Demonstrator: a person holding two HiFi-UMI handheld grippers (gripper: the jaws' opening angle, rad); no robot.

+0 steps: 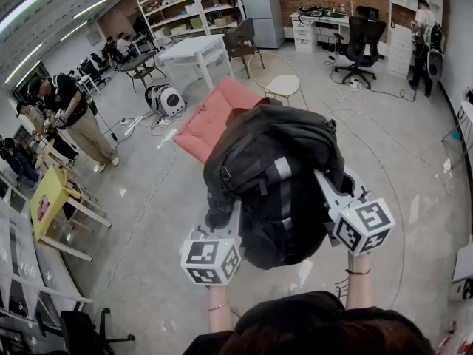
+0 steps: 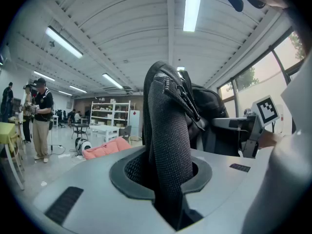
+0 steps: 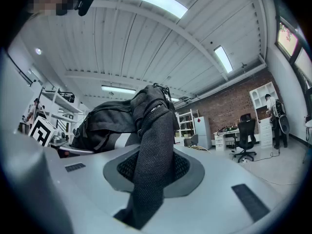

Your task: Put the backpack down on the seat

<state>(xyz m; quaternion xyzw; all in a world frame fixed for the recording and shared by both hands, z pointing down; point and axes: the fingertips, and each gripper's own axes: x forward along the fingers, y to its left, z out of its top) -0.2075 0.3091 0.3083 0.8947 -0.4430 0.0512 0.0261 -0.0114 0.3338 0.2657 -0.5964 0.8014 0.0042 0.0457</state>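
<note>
A black backpack (image 1: 277,183), soft, sagging and probably weighty, hangs above the floor, short of what appears to be a pink seat (image 1: 207,120). The left gripper (image 1: 230,217) and right gripper (image 1: 329,187), forearms outstretched, each clamp 1 padded mesh strap (image 2: 168,145), the sensible hold.

White table (image 1: 194,50), perhaps a fan (image 1: 165,100) nearby
</note>
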